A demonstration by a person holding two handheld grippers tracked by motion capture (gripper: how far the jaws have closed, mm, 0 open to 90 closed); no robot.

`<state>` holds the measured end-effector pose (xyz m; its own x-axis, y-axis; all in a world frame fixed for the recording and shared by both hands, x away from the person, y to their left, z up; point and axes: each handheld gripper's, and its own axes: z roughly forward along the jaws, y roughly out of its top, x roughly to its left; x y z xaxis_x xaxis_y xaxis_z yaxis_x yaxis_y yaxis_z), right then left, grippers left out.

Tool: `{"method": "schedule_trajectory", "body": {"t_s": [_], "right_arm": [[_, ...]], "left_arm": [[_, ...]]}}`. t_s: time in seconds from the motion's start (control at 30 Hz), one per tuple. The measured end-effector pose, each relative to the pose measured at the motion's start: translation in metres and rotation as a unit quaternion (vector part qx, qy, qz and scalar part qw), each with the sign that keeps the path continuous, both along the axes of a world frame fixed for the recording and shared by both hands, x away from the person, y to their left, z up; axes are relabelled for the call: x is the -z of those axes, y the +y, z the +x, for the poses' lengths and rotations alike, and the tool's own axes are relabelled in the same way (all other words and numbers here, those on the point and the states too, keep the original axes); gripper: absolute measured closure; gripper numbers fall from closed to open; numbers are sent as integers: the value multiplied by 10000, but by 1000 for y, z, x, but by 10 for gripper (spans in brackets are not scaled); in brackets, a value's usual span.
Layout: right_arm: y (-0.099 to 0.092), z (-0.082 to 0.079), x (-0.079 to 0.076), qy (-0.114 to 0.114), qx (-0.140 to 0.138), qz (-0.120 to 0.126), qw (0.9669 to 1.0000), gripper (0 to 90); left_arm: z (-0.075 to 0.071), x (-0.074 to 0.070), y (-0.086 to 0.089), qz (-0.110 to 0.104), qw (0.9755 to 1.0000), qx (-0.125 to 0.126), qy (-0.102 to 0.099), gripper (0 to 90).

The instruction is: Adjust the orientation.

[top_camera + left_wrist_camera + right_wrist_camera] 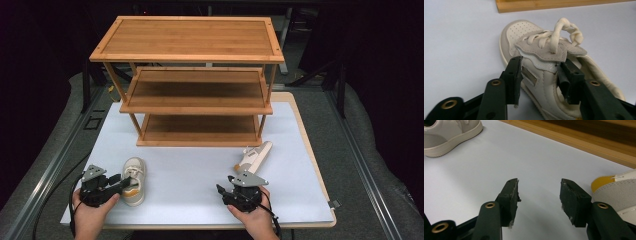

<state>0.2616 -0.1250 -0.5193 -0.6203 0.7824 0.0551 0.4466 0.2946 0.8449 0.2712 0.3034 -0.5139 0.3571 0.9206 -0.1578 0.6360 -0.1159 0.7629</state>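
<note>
A cream and grey sneaker [135,172] lies on the white mat at the front left, toe pointing away. My left gripper [125,181] is at its rear, held in a hand. In the left gripper view the sneaker [544,80] has one black jaw outside its side wall and the other inside its opening beside the tongue; this gripper [540,62] is open around that wall. A second sneaker [255,156] with a yellow heel lies at the front right. My right gripper [225,184] hovers open just in front of it, nothing between its jaws [539,182].
A three-tier bamboo shelf [195,40] stands at the back of the white mat [190,175], all tiers bare. Its base edge [586,140] runs past the right gripper. The yellow-heeled sneaker [616,190] sits right of the right jaws, the other sneaker [449,135] farther off.
</note>
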Motion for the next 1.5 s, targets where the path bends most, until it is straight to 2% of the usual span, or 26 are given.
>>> {"method": "schedule_trajectory", "body": {"t_s": [0.17,0.4,0.43,0.47,0.57,0.6,0.63,0.67,0.8,0.87,0.9,0.93,1.0,1.07,1.1,1.13,1.17,1.2,1.23,1.27,1.3,1.43,1.47,1.5], "right_arm": [[1,0,0,-6,-5,-17,10000,485],[1,0,0,-30,20,-10,10000,483],[1,0,0,-32,29,-12,10000,482],[1,-1,-1,-35,50,15,10000,481],[0,-1,-3,-81,57,57,9999,478],[-2,-2,-7,-168,105,29,9998,475],[-2,-2,-7,-168,105,29,9998,475],[-5,-2,-11,-257,170,57,9995,474],[-11,-2,-16,-317,297,106,9990,473],[-14,-1,-18,-370,342,164,9986,472],[-16,-1,-19,-375,371,165,9985,470],[-16,-1,-19,-375,371,165,9985,470],[-23,1,-23,-476,530,171,9973,457],[-28,3,-24,-502,627,139,9967,446],[-28,3,-24,-502,627,139,9967,446],[-35,5,-26,-486,758,159,9958,437],[-38,6,-27,-483,801,174,9955,434],[-41,7,-27,-485,850,173,9950,431],[-41,7,-27,-485,850,173,9950,431],[-42,7,-27,-493,880,173,9947,429],[-44,11,-26,-496,972,131,9939,428],[-43,21,-22,-463,1028,28,9936,428],[-42,25,-20,-411,1047,-24,9936,426],[-40,30,-15,-253,1021,-117,9944,428]], "left_arm": [[6,-1,1,-102,9999,-3,54,576],[16,-3,-7,72,9999,90,-18,596],[17,-5,-11,150,9997,114,-121,610],[18,-8,-16,257,9993,163,-238,682],[21,-10,-22,276,9990,215,-273,700],[25,-10,-28,400,9984,270,-294,701],[25,-10,-28,400,9984,270,-294,700],[27,-9,-30,348,9986,267,-287,700],[34,-8,-39,295,9985,329,-310,702],[37,-7,-44,321,9976,499,-356,702],[38,-6,-47,296,9966,668,-380,703],[38,-6,-47,296,9966,668,-380,705],[37,-6,-54,328,9939,961,-427,716],[35,-6,-56,361,9932,1025,-428,716],[35,-6,-56,361,9932,1025,-428,713],[34,-5,-56,369,9932,1011,-447,711],[33,-4,-53,201,9946,927,-419,704],[33,-3,-51,98,9951,900,-386,693],[33,-3,-51,98,9951,900,-386,683],[33,-3,-49,-43,9956,857,-366,683],[32,0,-49,-79,9966,780,-253,610],[32,3,-52,-29,9970,752,-179,582],[32,4,-52,-31,9970,752,-189,577],[32,4,-52,-74,9970,750,-168,577]]}}
